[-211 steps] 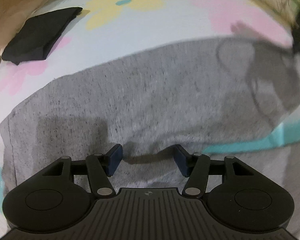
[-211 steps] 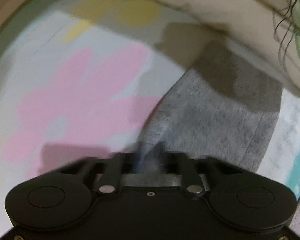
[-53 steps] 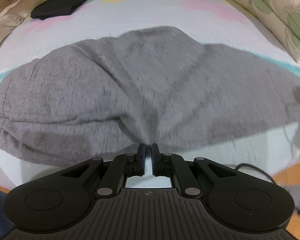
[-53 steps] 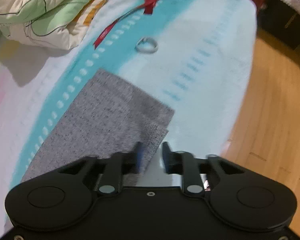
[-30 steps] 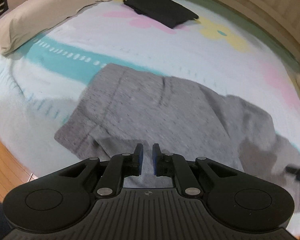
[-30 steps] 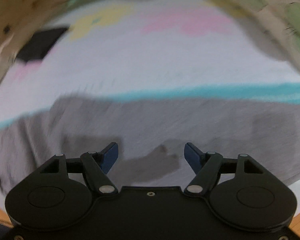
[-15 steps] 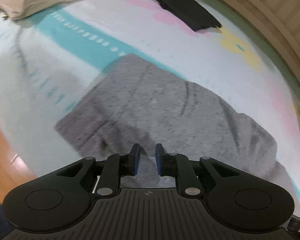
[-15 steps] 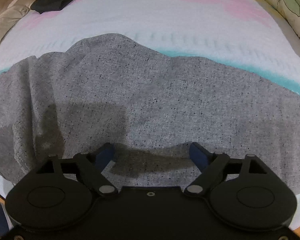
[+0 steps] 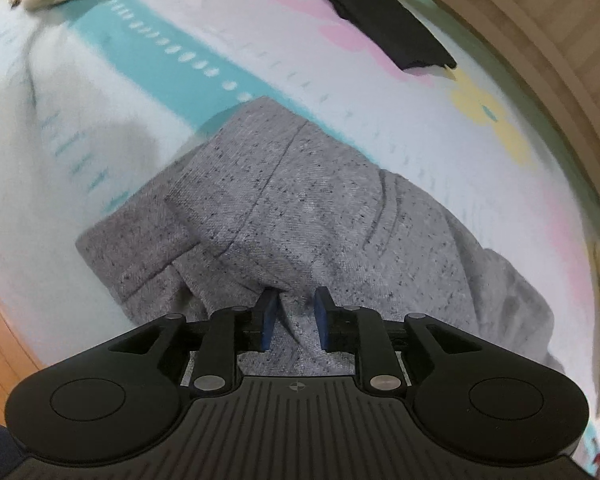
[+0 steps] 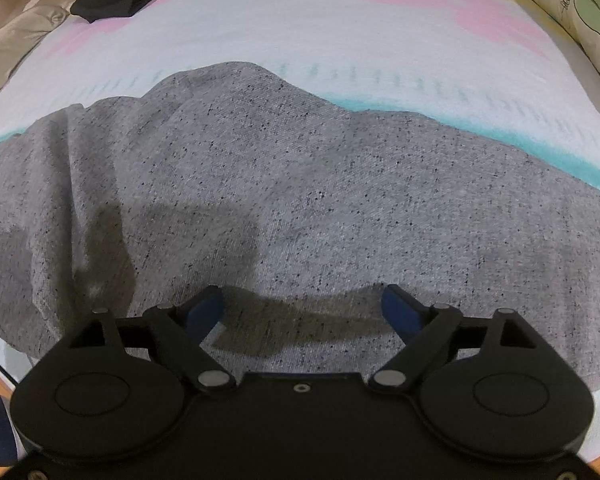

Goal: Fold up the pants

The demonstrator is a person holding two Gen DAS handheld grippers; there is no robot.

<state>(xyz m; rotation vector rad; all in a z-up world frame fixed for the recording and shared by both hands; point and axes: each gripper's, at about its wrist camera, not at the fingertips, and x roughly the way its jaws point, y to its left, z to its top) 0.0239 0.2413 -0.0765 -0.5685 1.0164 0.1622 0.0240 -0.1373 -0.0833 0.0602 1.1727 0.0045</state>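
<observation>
1. Pants (image 9: 300,208) are grey, speckled sweatpants lying across the bed sheet (image 9: 100,128), near its front edge, already doubled over so one layer sits on top of another at the left end.
2. Left gripper (image 9: 296,312) is right down at the near edge of the cloth. Its jaws are opening, a little ridge of fabric sits between the blue pads, and they don't look to be pinching it.
3. Right gripper (image 10: 302,312) is spread wide over the middle of the pants (image 10: 300,168), gripping nothing, just casting a shadow.
4. Looks like the gap between folds: one fold down, both claws lining up for the next.
5. Next move probably needs both claws to bite the near edge, catching every layer, then carry it across evenly.
6. Folded black cloth (image 9: 388,36) sits well apart at the far side.
</observation>
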